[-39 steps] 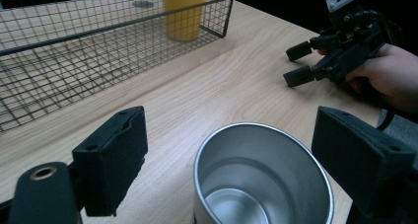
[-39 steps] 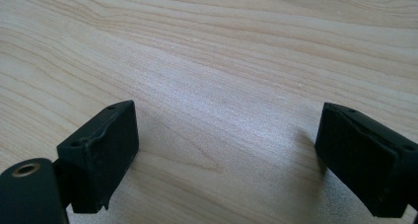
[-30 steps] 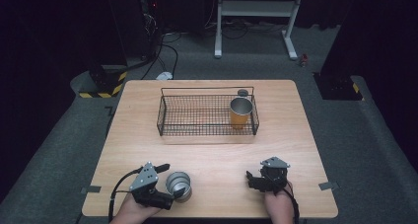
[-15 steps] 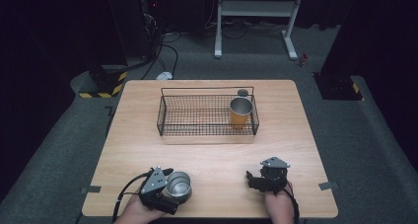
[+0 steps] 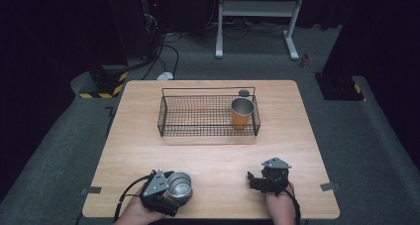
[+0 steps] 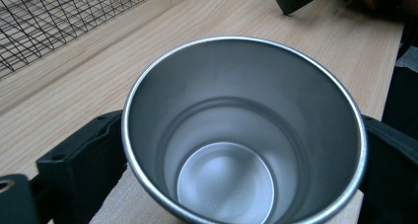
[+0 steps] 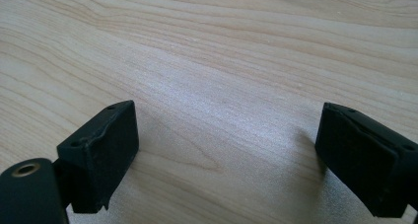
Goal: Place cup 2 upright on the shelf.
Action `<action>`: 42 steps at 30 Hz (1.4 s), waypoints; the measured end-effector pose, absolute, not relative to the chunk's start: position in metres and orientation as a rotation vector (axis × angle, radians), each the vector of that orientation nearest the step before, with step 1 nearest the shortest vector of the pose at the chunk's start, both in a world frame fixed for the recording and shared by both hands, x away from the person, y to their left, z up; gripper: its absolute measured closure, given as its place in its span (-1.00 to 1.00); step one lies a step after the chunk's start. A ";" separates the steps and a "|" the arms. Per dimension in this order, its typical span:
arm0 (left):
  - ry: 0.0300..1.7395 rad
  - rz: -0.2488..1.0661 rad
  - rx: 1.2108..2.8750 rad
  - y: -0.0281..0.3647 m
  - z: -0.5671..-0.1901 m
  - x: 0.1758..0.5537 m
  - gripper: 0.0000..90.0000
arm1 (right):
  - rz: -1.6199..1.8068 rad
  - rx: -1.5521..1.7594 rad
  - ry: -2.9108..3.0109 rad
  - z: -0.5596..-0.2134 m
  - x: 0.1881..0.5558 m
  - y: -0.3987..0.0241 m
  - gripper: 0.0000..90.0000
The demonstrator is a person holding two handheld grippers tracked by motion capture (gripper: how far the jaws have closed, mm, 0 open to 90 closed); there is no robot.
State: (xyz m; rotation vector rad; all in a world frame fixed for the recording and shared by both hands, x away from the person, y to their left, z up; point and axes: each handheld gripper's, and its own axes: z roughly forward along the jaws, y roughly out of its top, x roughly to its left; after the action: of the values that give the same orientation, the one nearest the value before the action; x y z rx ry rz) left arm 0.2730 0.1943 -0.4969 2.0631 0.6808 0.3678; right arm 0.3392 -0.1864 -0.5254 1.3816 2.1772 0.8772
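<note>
Steel cup between closing left claw jaws, touching; right claw open.

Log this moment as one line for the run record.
left gripper: jaws just closing around upright silver metal cup | right gripper: open, nothing between jaws, over wooden table | black wire basket: holds gold metal cup

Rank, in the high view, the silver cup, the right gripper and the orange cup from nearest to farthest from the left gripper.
1. Silver cup: between the jaws of the left gripper, at the near edge.
2. Right gripper: across the near edge, at the right.
3. Orange cup: in the wire basket, far side.
</note>
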 end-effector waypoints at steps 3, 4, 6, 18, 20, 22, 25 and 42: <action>0.668 0.385 2.052 0.195 -0.496 0.272 -0.84 | 0.877 1.382 2.177 -0.525 0.339 -0.186 -0.79; 0.663 0.387 2.047 0.196 -0.496 0.272 -0.83 | 0.877 1.382 2.177 -0.525 0.339 -0.186 -0.79; 0.656 0.393 2.035 0.197 -0.495 0.271 -0.77 | 0.877 1.382 2.177 -0.525 0.339 -0.186 -0.79; 0.637 0.403 2.027 0.198 -0.495 0.271 -0.67 | 0.878 1.379 2.179 -0.525 0.339 -0.186 -0.79; 0.641 0.413 2.027 0.198 -0.495 0.271 -0.67 | 0.878 1.380 2.178 -0.525 0.339 -0.186 -0.79; 0.645 0.413 2.028 0.198 -0.495 0.271 -0.67 | 0.880 1.375 2.180 -0.525 0.339 -0.186 -0.79; 0.657 0.407 2.020 0.199 -0.494 0.272 -0.67 | 0.878 1.372 2.185 -0.525 0.339 -0.187 -0.79; 0.742 0.461 1.952 0.211 -0.486 0.278 -0.66 | 0.880 1.371 2.187 -0.525 0.339 -0.186 -0.79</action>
State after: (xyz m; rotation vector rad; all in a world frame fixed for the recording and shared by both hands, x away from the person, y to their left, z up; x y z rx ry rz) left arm 0.2783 0.2113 -0.4864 1.9523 0.7423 0.4608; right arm 0.3388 -0.1864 -0.5253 1.3712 2.1872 0.8796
